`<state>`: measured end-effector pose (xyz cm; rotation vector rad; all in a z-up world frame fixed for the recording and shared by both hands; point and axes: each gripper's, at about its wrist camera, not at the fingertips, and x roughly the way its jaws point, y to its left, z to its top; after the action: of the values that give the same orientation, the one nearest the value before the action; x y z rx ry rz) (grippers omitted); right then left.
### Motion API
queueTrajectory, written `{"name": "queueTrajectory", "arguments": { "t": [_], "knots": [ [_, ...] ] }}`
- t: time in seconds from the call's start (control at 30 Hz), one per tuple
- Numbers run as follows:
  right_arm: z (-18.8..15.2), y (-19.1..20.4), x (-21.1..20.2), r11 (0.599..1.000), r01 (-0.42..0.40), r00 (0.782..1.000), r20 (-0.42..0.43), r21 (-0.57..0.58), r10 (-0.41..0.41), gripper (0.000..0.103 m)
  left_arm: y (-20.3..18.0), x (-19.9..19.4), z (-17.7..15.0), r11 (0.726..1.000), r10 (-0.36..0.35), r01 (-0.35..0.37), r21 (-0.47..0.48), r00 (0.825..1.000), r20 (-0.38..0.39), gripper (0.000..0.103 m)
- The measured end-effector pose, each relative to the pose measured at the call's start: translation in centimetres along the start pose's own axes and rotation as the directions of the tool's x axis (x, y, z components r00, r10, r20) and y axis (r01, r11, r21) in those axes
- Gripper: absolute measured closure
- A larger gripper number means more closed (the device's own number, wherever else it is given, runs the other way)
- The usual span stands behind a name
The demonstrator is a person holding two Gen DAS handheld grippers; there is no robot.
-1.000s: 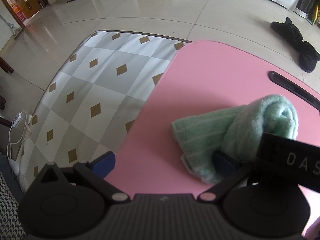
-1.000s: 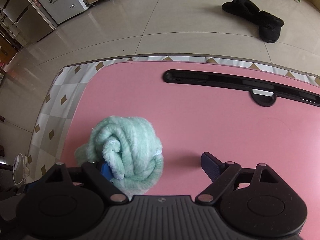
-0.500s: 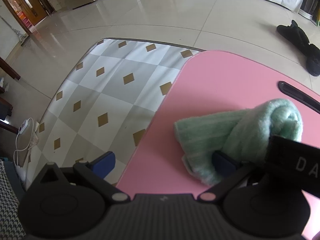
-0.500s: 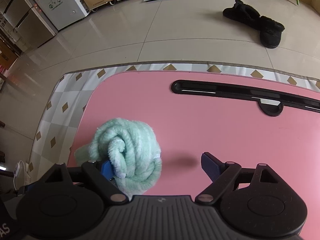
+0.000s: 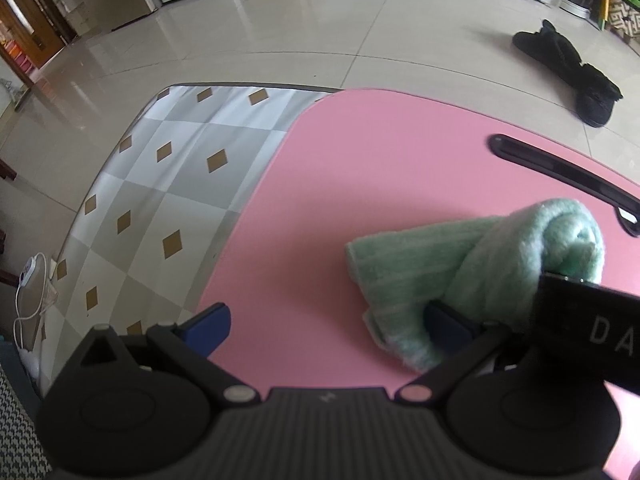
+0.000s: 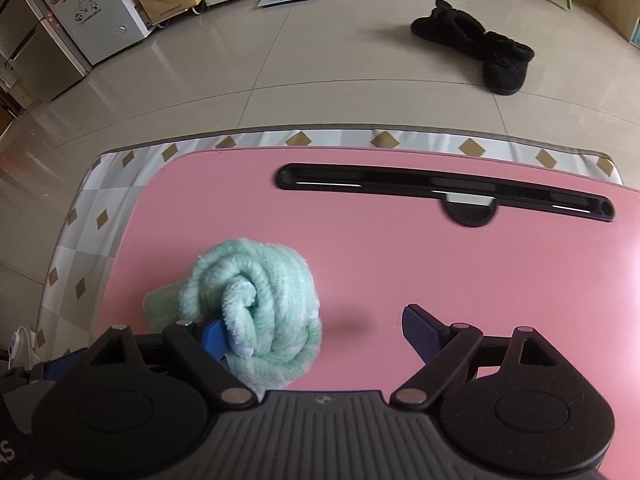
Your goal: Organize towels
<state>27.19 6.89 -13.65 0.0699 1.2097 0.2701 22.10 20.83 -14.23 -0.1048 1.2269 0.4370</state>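
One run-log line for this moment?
towel: rolled, on pink table | left gripper: open, beside roll | right gripper: open, one finger against roll

A pink table [image 6: 400, 264] with round corners carries a green towel [image 6: 264, 308]. The towel is rolled up in a fat bundle, and one flat end [image 5: 404, 256] sticks out and lies on the pink top. It sits near the left edge. Toward the far side of the table there is a long black slot [image 6: 440, 192] set into the top. The table stands on a mat [image 5: 168, 184] with grey and white squares and small gold diamonds. The mat lies on a shiny tile floor [image 6: 320, 64]. Two black slippers [image 6: 480, 44] lie on the floor, well away from the table.
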Motion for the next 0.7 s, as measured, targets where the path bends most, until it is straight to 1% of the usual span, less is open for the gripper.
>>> {"name": "queueTrajectory", "arguments": {
  "t": [0.57, 0.7],
  "knots": [
    [-1.1, -4.2, -1.5, 0.999, 0.033, 0.999, -0.023, 0.007, -0.033, 0.017, -4.3, -1.2, -1.6, 0.994, -0.043, 0.04, 0.103, 0.999, 0.021, 0.0],
    [-1.5, -5.5, -1.8, 0.999, 0.032, 0.999, -0.031, 0.031, -0.031, 0.017, -5.2, -1.5, -1.9, 0.991, -0.057, 0.054, 0.123, 0.998, 0.019, 0.0]
  ]
}}
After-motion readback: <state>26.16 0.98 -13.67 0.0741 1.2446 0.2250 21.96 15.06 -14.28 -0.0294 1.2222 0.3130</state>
